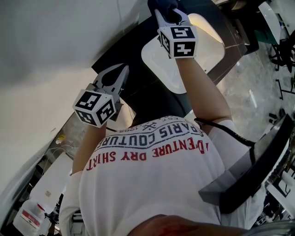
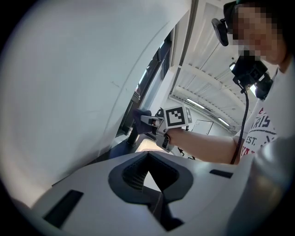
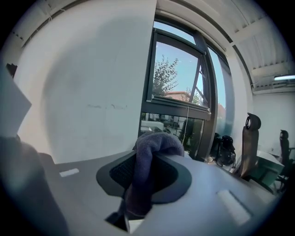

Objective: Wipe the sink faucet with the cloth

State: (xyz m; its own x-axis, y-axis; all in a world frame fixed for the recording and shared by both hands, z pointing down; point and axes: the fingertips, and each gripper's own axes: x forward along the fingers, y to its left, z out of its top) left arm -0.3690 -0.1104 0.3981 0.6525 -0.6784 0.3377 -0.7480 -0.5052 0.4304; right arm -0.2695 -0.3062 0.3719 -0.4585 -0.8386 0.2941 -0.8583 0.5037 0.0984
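In the head view my right gripper [image 1: 168,13] reaches to the top edge, over the back of the white sink basin [image 1: 159,64], shut on a dark blue cloth [image 1: 162,3]. The right gripper view shows that cloth [image 3: 154,140] bunched between the jaws of the right gripper [image 3: 153,159], facing a window. From the left gripper view, the cloth [image 2: 139,114] rests on top of a dark faucet post [image 2: 132,136]. My left gripper [image 1: 119,76] hangs lower left of the basin. It [image 2: 147,156] is shut and holds nothing.
A dark counter [image 1: 120,50] surrounds the basin beside a white wall [image 1: 46,41]. The person's white printed shirt [image 1: 152,184] fills the lower head view. Office chairs [image 3: 249,143] stand at the right in the right gripper view.
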